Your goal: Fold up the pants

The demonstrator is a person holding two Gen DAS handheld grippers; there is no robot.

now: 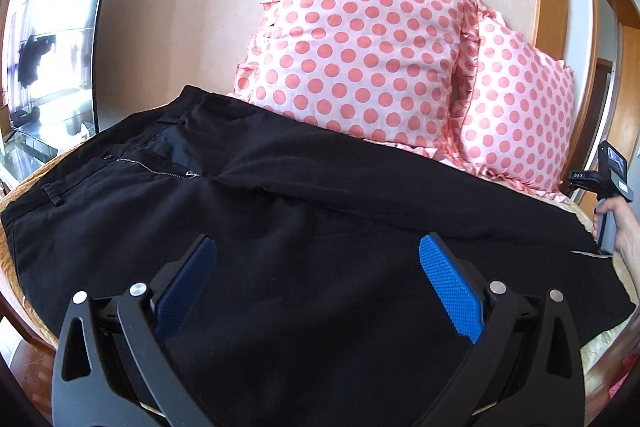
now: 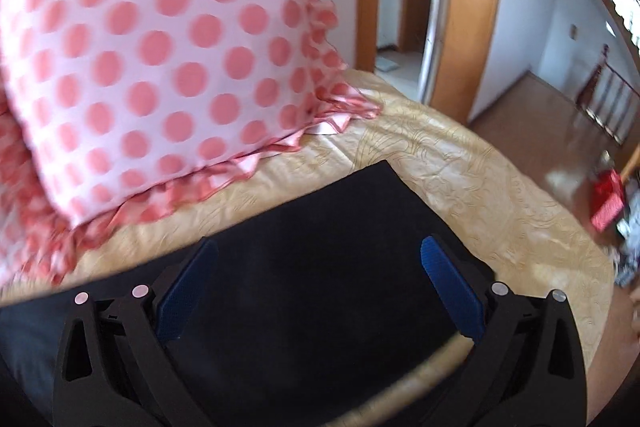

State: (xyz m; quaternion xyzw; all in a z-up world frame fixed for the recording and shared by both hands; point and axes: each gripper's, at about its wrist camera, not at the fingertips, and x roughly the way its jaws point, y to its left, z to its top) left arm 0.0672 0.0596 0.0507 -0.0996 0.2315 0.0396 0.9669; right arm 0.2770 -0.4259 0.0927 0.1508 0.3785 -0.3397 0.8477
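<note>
Black pants [image 1: 280, 211] lie spread flat on a bed with a gold cover, waistband and zipper [image 1: 156, 167] to the left, legs running right. My left gripper [image 1: 318, 255] is open above the near leg around the thigh, holding nothing. My right gripper [image 2: 318, 259] is open over the leg ends [image 2: 320, 211], holding nothing. The right gripper's body and the hand holding it show at the right edge of the left wrist view [image 1: 612, 195].
Two pink polka-dot pillows [image 1: 360, 47] lean against the wall behind the pants, and one shows in the right wrist view [image 2: 152, 59]. The gold bed cover [image 2: 480, 195] ends at a rounded edge on the right. A TV [image 1: 56, 39] stands left. A doorway [image 2: 404, 7] opens beyond.
</note>
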